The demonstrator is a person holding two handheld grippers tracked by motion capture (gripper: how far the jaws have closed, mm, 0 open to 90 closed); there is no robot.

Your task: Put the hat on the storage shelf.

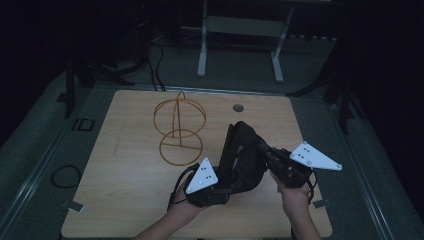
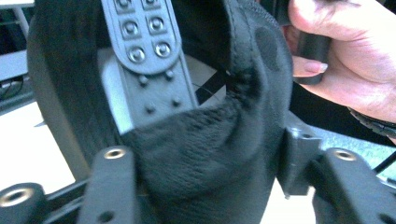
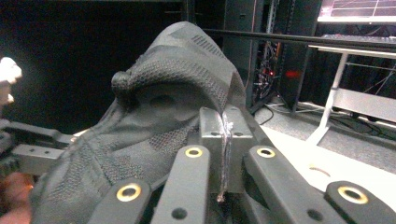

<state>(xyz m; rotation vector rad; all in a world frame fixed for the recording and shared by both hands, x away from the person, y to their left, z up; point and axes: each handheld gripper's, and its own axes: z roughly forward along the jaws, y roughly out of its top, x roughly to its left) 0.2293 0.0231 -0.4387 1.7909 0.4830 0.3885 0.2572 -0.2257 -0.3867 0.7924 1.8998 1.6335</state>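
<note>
A black cap (image 1: 245, 155) hangs above the table's front half, held between both grippers. My left gripper (image 1: 224, 191), under its white three-cornered plate, is shut on the cap's lower part. In the left gripper view the cap's fuzzy inner fabric (image 2: 205, 140) fills the space between the jaws of the left gripper (image 2: 205, 163), with the studded snap strap (image 2: 144, 51) above. My right gripper (image 1: 268, 156) is shut on the cap's right side. In the right gripper view the right gripper (image 3: 224, 135) pinches a thin fabric edge, and the knit crown (image 3: 177, 93) bulges to the left.
A gold wire stand (image 1: 179, 130) of rings and a hoop stands on the wooden table (image 1: 125, 200), behind and left of the cap. A round cable hole (image 1: 238, 107) is at the back. A black cable loop (image 1: 65, 176) lies on the floor to the left. White desk legs (image 1: 202, 45) stand beyond.
</note>
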